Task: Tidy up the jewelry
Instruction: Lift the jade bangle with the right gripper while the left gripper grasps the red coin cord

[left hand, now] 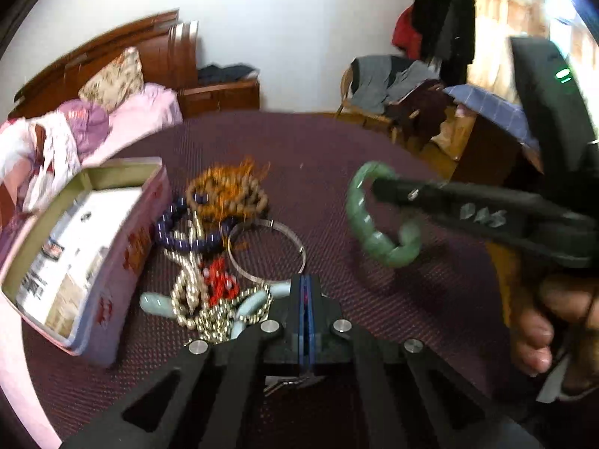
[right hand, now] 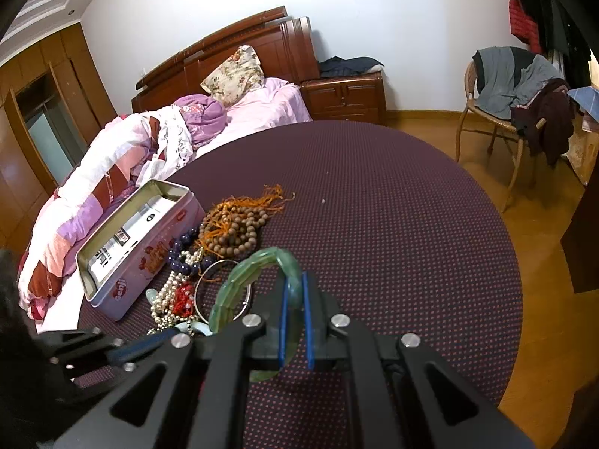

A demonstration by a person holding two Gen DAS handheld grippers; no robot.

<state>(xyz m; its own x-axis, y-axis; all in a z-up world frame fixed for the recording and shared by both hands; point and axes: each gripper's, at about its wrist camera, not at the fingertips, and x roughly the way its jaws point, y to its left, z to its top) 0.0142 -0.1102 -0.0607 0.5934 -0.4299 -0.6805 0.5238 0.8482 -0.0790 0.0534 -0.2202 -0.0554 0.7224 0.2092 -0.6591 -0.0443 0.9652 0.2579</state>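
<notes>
A green jade bangle [right hand: 243, 277] hangs above the table with my right gripper [right hand: 295, 280] shut on its rim. The left wrist view shows the same bangle [left hand: 359, 220] on the right gripper [left hand: 378, 187], held by a hand. My left gripper [left hand: 307, 288] is shut, its tip at the near edge of a silver bangle [left hand: 262, 250]; I cannot tell if it pinches anything. The jewelry pile holds wooden beads with orange tassels [right hand: 232, 228], purple beads [right hand: 183, 250], a pearl strand [right hand: 168, 295] and red coral [right hand: 183, 297]. An open pink tin [right hand: 142, 258] stands left of it.
The round table [right hand: 374, 224] wears a maroon dotted cloth. A bed with pink bedding [right hand: 123, 149] touches its left side. A chair draped with clothes [right hand: 513, 86] stands at the far right on the wooden floor.
</notes>
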